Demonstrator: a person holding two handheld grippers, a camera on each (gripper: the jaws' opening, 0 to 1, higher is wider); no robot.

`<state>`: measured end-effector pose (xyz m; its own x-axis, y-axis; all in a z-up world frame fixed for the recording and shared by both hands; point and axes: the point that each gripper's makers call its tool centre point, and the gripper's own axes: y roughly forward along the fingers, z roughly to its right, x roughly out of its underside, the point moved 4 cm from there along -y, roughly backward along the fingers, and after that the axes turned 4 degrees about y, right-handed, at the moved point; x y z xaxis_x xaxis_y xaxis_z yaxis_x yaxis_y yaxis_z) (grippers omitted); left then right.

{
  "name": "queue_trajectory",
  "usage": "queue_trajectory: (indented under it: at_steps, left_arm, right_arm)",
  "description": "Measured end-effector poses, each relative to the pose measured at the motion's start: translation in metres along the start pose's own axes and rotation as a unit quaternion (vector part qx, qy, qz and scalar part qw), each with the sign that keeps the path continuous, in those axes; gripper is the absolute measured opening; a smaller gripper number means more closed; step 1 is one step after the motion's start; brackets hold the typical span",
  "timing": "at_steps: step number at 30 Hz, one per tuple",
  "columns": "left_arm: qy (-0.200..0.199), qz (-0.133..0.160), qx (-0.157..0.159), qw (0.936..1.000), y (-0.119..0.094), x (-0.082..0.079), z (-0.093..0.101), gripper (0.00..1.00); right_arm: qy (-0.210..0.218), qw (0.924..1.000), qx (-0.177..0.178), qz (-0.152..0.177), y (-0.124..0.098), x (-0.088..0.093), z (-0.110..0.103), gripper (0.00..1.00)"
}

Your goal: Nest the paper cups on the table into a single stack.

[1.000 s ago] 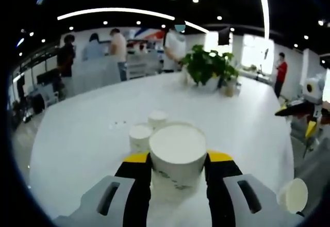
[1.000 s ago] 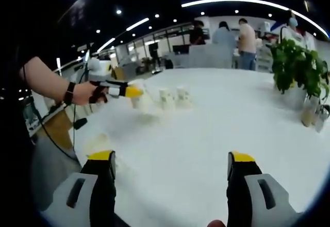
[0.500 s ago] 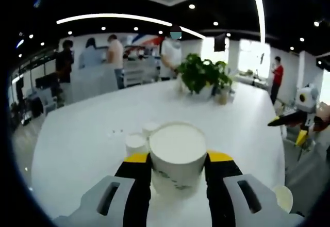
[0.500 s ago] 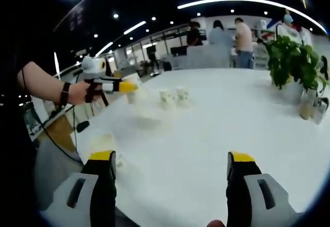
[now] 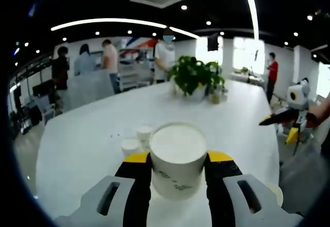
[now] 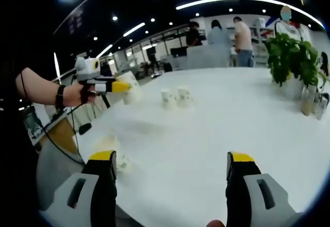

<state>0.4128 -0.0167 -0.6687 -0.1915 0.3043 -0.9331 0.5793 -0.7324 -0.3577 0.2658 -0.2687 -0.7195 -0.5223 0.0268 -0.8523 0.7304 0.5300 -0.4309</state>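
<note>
Potted plant (image 5: 192, 77) at table's (image 5: 77, 149) far edge; ppl (image 5: 108, 57) standing behind.

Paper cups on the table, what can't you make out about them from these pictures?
- Held cup, left gripper view: base hidden between the jaws.
- Two far cups, right gripper view: print too small to read.
- Near cup, right gripper view: blurred, partly behind the right gripper's jaw.

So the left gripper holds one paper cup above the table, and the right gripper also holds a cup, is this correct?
Not quite. The left gripper holds a paper cup, but the right gripper is open with nothing between its jaws, as the right gripper view shows.
</note>
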Motion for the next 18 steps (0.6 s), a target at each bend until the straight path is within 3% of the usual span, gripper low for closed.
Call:
queue_trajectory:
  at_steps: [18]
  left_arm:
    - [-0.028, 0.029, 0.010, 0.9991, -0.014, -0.015, 0.020, 0.39]
  right_arm:
    - [0.018, 0.9997, -0.008, 0.013, 0.002, 0.001, -0.005, 0.84]
